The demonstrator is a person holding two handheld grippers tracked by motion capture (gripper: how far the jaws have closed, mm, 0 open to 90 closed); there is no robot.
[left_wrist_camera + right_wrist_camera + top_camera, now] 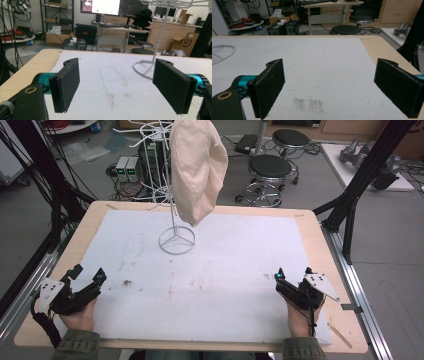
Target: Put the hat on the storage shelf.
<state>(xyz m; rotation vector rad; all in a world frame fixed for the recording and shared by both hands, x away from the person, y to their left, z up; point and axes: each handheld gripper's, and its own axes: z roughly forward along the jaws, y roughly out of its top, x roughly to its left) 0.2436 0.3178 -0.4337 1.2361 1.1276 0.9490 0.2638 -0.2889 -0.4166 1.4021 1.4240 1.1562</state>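
Left gripper (87, 279) and right gripper (294, 273) rest at the near table (60, 260) edge, jaws of both spread wide, nothing between them. The cream cloth cap (196, 167) hangs on a white wire stand (176, 237), well ahead of both jaws and above them, closer to the left pair. Judgement: cap is light, soft, floppy; it will fold under a pinch. Best hold looks like the lower hem or brim edge, lifted upward off the hook so the light stand does not tip.
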